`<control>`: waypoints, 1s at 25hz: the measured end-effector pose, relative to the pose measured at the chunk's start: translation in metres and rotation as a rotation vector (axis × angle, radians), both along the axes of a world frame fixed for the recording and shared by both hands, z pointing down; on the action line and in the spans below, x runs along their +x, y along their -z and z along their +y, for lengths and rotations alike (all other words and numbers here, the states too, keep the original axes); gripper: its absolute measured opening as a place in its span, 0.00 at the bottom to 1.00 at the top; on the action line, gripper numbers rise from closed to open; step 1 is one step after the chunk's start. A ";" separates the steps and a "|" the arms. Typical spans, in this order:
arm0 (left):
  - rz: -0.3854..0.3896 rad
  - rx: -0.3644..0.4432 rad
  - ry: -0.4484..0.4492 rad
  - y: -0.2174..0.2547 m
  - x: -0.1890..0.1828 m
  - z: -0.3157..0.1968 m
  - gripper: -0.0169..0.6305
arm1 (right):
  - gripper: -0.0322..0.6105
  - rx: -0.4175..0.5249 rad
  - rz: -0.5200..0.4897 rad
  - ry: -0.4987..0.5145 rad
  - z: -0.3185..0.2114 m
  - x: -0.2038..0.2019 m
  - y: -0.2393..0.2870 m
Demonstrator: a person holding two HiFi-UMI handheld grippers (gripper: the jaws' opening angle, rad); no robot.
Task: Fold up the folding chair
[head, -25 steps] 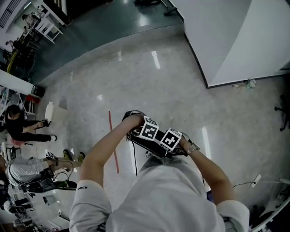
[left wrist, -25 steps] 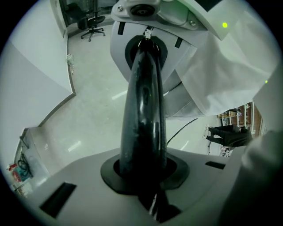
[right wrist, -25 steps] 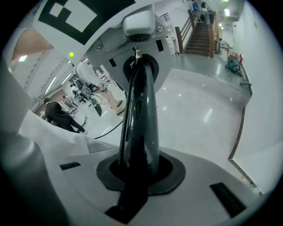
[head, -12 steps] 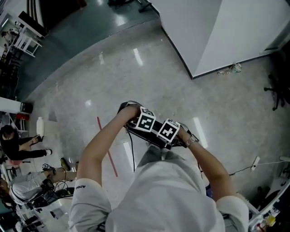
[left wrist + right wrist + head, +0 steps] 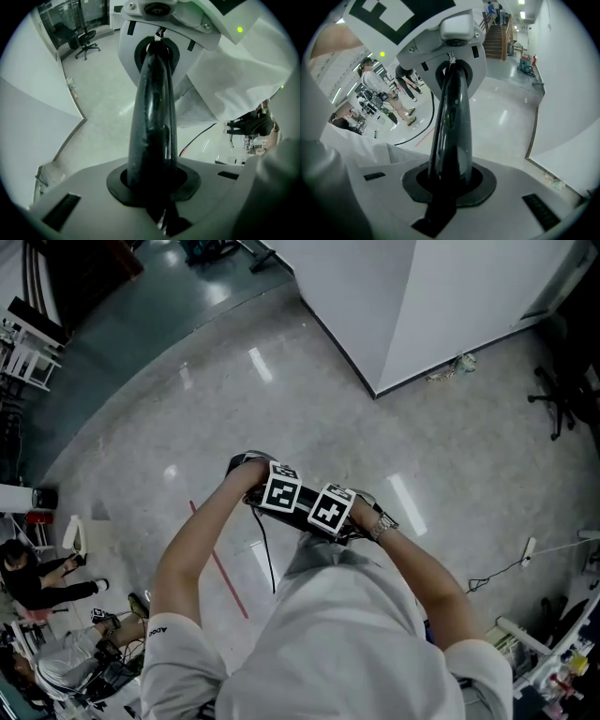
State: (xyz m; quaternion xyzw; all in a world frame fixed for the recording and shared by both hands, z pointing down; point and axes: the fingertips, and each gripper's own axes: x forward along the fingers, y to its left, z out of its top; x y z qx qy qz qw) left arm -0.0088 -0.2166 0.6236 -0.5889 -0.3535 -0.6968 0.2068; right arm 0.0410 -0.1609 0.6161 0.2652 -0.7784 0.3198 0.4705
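As I've turned, the white wall (image 5: 394, 296) slid left; left gripper (image 5: 153, 61) and right gripper (image 5: 452, 77) stay clenched, empty; folding chair unseen.

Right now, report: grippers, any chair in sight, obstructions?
Left gripper shut, empty. Right gripper shut, empty. Folding chair not in view. Black cable hangs below grippers.

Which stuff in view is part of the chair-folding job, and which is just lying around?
Job: left gripper, right gripper, both jaws together, empty. No folding chair in view.
Lying about: office chair, red floor tape, power strip with cable, litter by the white partition.
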 end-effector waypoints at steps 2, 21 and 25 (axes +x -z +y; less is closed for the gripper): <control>0.007 -0.006 -0.044 -0.002 0.000 -0.010 0.13 | 0.14 -0.004 0.012 -0.036 -0.007 -0.003 -0.001; 0.020 -0.069 -0.110 -0.017 0.006 -0.054 0.13 | 0.14 -0.086 0.014 -0.107 -0.048 0.000 -0.011; 0.015 -0.077 -0.131 -0.019 0.019 -0.058 0.13 | 0.14 -0.093 0.008 -0.131 -0.052 0.012 -0.014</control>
